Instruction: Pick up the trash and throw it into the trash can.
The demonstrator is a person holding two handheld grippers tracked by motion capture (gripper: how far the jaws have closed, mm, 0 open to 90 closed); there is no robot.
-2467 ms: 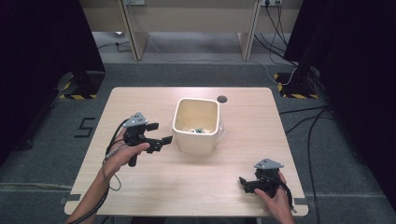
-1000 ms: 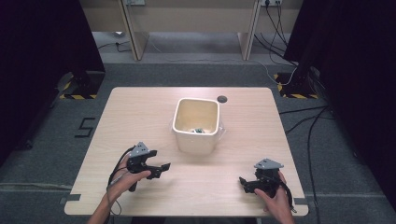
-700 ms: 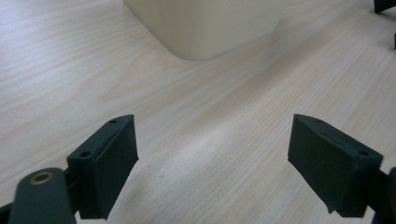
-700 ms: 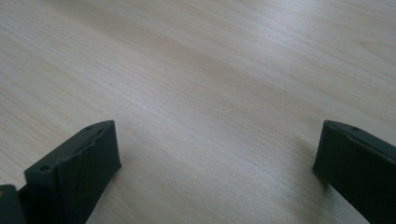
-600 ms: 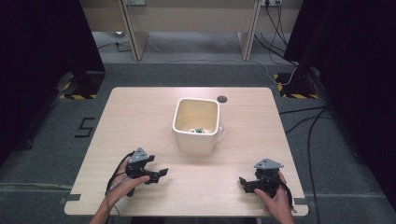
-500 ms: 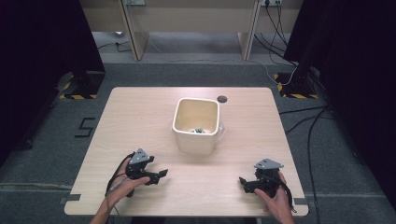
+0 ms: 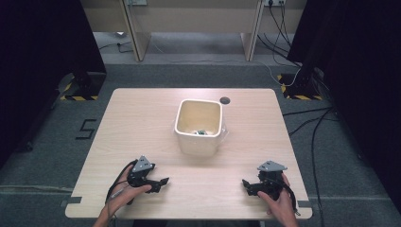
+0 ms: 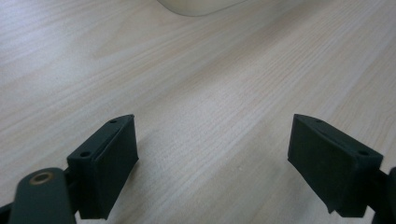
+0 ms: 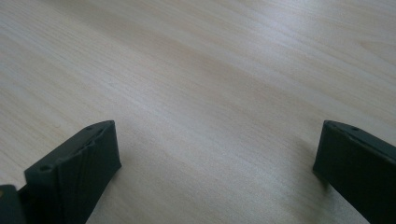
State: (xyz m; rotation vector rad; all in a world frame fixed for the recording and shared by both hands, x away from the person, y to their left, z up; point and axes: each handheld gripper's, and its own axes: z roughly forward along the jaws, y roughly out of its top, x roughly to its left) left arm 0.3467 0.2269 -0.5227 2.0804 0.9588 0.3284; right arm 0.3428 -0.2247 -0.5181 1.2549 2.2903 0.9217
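A cream plastic bin (image 7: pixel 198 124) stands on the middle of the wooden table (image 7: pixel 142 118), with a few small items (image 7: pixel 200 132) at its bottom. My left gripper (image 7: pixel 162 182) rests low on the table near the front left, held by a hand, jaws pointing right. In the left gripper view it (image 8: pixel 212 137) is open over bare wood, and the bin's base (image 8: pixel 201 5) shows at the top edge. My right gripper (image 7: pixel 246 184) lies near the front right corner, jaws pointing left. The right gripper view has it (image 9: pixel 217 147) open over bare wood.
A small dark round disc (image 7: pixel 225 100) sits on the table behind the bin. Cables (image 7: pixel 307 127) trail on the floor to the right. A desk's legs (image 7: pixel 135 33) stand beyond the far edge.
My left gripper has moved from beside the bin back toward the table's near edge and settled low on the wood. The right gripper has stayed put.
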